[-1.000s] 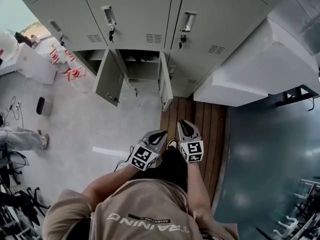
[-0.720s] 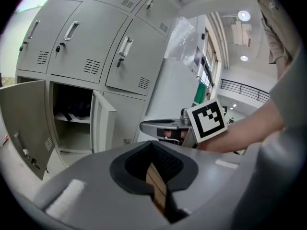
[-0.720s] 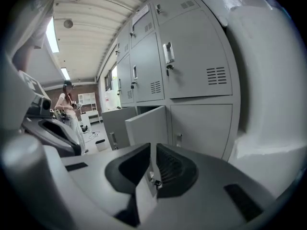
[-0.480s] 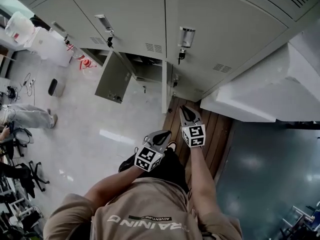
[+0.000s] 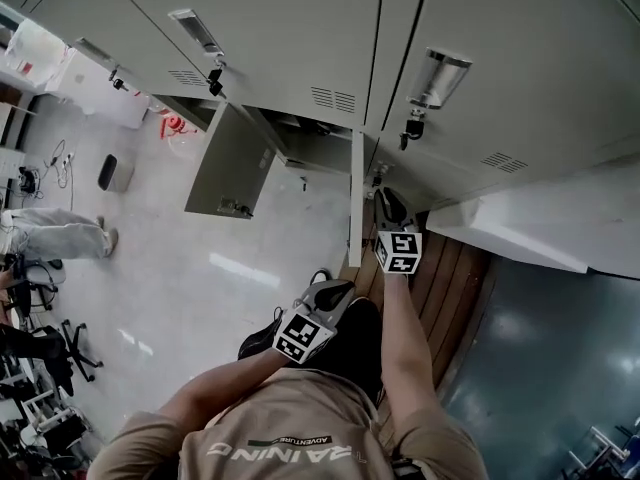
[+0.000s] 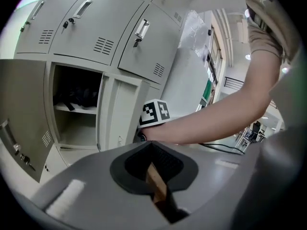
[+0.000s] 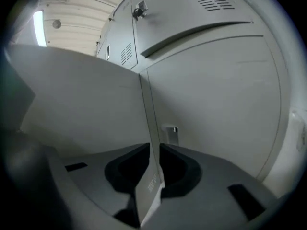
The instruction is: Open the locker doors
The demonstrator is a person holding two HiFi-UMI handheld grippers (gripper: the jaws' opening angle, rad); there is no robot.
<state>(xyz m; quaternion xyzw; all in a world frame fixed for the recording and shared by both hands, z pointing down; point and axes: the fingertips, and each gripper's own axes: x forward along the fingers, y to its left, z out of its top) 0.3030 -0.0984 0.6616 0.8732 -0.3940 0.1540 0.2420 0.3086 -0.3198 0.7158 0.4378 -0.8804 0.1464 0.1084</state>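
Right gripper view: right gripper (image 7: pixel 152 150) clamped on free edge of lower locker door (image 7: pixel 86 104), far centre, standing ajar. Left gripper (image 6: pixel 152 152) pinched together, empty, near body. Step, likely: swinging door open. Next: carry edge round hinge arc, then release.

Dark, indistinct shapes (image 6: pixel 76 96) on the locker shelf (image 6: pixel 72 110); a bystander's legs (image 5: pixel 55 238) cropped by the head view's left edge.

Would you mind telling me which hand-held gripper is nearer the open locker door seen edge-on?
Right. The right hand-held gripper has its jaws around the free edge of the edge-on door; the left hand-held gripper hangs lower, by the person's legs, clear of that door.
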